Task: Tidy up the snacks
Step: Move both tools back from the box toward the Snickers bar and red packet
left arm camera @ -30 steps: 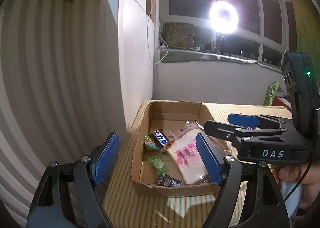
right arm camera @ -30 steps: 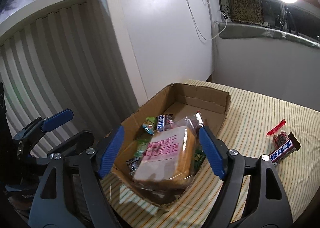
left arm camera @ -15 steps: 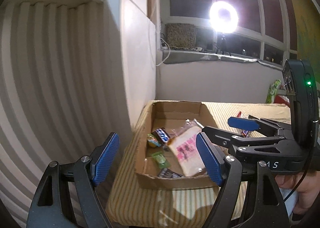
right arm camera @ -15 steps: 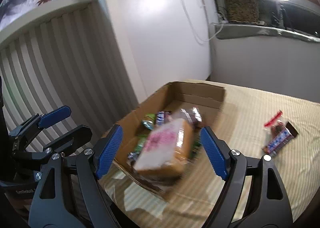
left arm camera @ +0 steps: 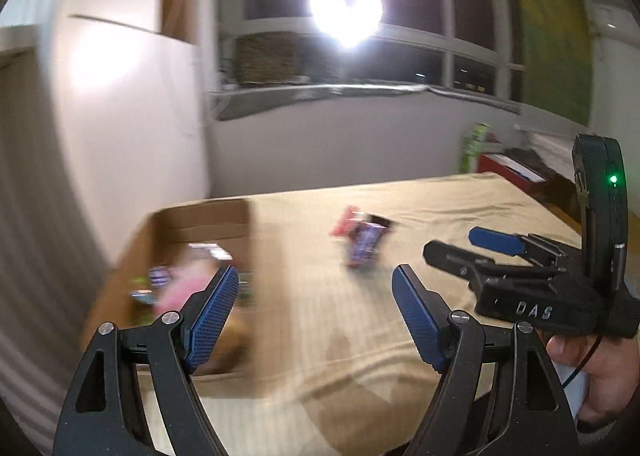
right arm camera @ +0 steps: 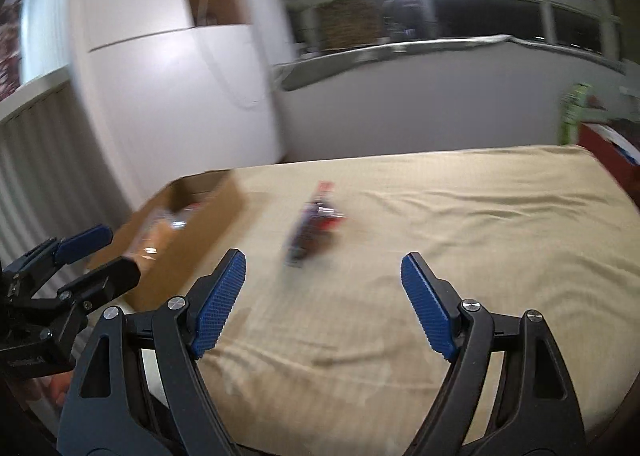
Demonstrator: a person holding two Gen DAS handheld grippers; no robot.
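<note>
Our left claw (left arm camera: pixel 316 304) stands wide open with nothing between its blue pads, and our right claw (right arm camera: pixel 322 296) gapes just as wide, also empty. On the beige cloth (right arm camera: pixel 460 216) two loose snacks (right arm camera: pixel 312 224) lie together, blurred, at twelve o'clock from the right claw. The box (left arm camera: pixel 200 224) sits at ten o'clock, more snacks inside it.

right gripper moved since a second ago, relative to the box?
Yes. The right gripper has swung rightward: the cardboard box, earlier between its fingers, now sits left of them, with the loose snack bars nearly ahead. Jaws open, empty.
</note>
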